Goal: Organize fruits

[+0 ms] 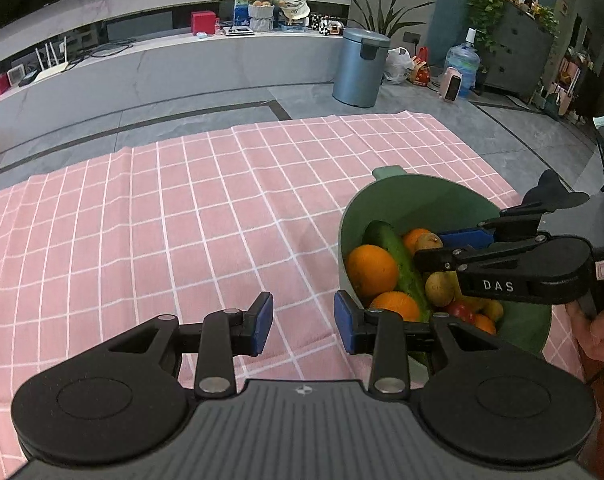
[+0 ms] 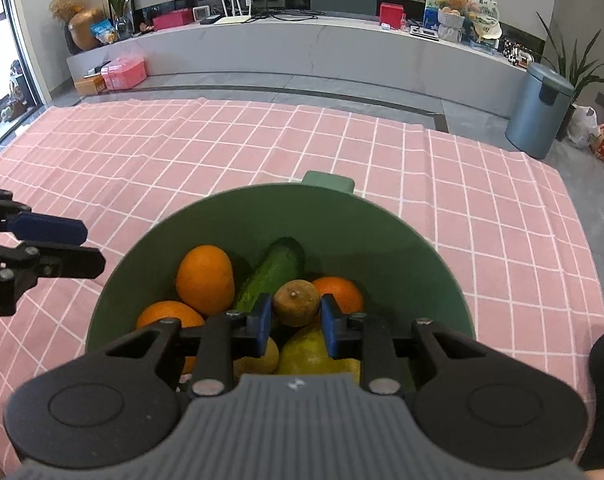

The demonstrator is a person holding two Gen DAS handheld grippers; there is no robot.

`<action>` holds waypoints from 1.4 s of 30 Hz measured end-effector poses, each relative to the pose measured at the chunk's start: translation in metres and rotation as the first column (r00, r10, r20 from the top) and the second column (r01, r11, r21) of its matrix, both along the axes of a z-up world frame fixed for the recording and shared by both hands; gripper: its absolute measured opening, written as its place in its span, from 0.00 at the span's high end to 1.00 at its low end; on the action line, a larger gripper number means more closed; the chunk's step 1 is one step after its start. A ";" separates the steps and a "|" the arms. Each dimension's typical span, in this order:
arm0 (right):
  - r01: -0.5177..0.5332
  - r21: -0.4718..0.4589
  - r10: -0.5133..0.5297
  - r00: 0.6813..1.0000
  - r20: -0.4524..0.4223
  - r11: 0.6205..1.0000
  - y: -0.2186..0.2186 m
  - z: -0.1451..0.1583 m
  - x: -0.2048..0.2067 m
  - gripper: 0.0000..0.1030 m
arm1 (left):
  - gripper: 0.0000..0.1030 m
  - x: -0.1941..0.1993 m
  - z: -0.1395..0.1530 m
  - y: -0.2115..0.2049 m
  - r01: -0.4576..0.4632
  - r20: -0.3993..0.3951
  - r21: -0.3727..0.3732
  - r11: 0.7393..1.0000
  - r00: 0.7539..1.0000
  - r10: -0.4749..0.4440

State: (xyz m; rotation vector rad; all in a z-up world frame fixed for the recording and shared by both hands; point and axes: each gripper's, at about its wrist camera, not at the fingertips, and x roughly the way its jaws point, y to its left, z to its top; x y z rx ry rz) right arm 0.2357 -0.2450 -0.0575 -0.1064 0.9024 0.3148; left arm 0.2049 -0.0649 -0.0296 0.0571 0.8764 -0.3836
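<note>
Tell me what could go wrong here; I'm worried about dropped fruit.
The right tongs sit closed in at the round kiwi; with a poor grip it may slip out among the oranges. The left tongs hang open beside the green bowl and might knock its rim.

Even indoor light, sharp imgs, strong fisheye warp w/ dark corners.

Both wrist cameras look steeply down, close – share green bowl (image 1: 430,196) (image 2: 261,208), pink cloth (image 1: 181,220) (image 2: 181,140).

Green bowl (image 2: 149,248), orange oranges (image 2: 205,280), dark-green cucumber (image 2: 273,272), on pink white-checked cloth (image 2: 181,152).
</note>
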 end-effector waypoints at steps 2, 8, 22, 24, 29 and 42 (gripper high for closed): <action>0.006 -0.001 -0.006 1.000 -0.009 1.000 0.000 0.001 0.002 0.78 | 0.59 -0.003 0.001 0.001 0.001 -0.003 -0.005 1.000 1.000 -0.001; 0.047 -0.004 -0.047 0.999 -0.011 0.999 0.002 0.015 0.002 0.76 | 0.56 -0.020 0.016 0.008 -0.002 0.017 -0.023 1.000 1.000 0.003; 0.017 0.018 -0.020 0.978 0.206 1.000 0.028 0.118 -0.088 0.36 | 0.34 -0.105 0.078 0.025 -0.101 0.208 -0.040 0.994 0.972 0.107; 0.015 0.027 -0.022 0.969 0.248 1.000 0.032 0.127 -0.112 0.28 | 0.27 -0.120 0.086 0.027 -0.116 0.254 -0.031 0.993 0.960 0.120; 0.047 0.073 -0.070 0.934 0.351 0.996 0.038 0.136 -0.172 0.18 | 0.10 -0.154 0.099 0.028 -0.166 0.382 -0.010 0.986 0.911 0.157; 0.168 0.123 -0.207 0.845 0.493 0.978 0.061 0.099 -0.272 0.05 | 0.09 -0.184 0.061 0.018 -0.282 0.427 0.035 0.959 0.872 0.240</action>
